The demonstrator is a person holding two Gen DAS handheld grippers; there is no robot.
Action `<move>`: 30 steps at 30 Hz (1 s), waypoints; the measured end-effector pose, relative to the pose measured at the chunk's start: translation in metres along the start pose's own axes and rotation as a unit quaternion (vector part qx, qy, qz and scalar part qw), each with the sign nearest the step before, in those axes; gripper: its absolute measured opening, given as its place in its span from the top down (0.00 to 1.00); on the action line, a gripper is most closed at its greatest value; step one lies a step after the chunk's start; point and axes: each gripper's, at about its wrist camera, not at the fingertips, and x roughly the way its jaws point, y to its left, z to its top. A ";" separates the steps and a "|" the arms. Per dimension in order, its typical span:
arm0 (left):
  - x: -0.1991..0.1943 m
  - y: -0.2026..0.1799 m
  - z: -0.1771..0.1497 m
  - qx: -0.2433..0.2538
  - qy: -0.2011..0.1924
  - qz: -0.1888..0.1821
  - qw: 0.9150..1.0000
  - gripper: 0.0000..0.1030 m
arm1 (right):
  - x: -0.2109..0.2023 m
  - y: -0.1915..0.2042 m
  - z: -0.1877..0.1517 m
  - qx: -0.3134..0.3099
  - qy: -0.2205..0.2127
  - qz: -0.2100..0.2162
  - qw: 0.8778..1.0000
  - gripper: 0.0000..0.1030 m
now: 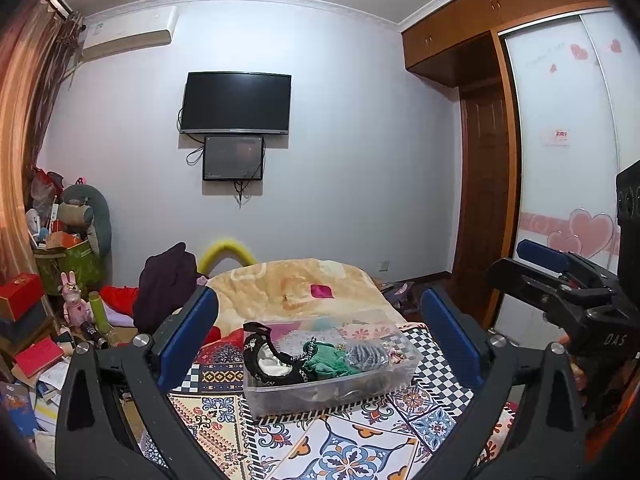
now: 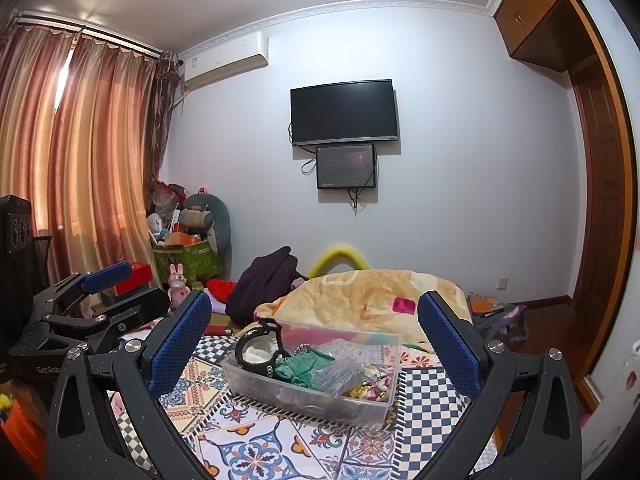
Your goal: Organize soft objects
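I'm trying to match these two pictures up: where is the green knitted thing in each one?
Left wrist view: the green knitted piece lies in the clear plastic box, lower centre.
Right wrist view: it lies mid-box, just left of centre.
Shared landmark: the wall-mounted TV above both.

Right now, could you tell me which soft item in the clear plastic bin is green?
The green knitted piece at the bin's middle; the black purse and silvery bundle flank it.

Soft items point(image 1: 320, 360) in bin point(image 1: 332, 394), blanket point(image 1: 296, 288) behind.
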 end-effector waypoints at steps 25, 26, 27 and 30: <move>0.003 0.004 -0.001 -0.010 0.009 0.004 1.000 0.00 | -0.001 -0.001 0.000 -0.001 0.004 -0.002 1.000 0.00; 0.003 0.005 -0.001 -0.012 0.009 0.003 1.000 0.00 | -0.001 -0.001 0.000 -0.001 0.004 -0.003 1.000 0.00; 0.003 0.005 -0.001 -0.012 0.010 0.003 1.000 0.00 | -0.001 -0.001 -0.001 -0.001 0.004 -0.003 1.000 0.00; 0.003 0.006 -0.001 -0.015 0.010 0.003 1.000 0.00 | 0.000 0.000 -0.001 -0.001 0.005 -0.005 1.000 0.00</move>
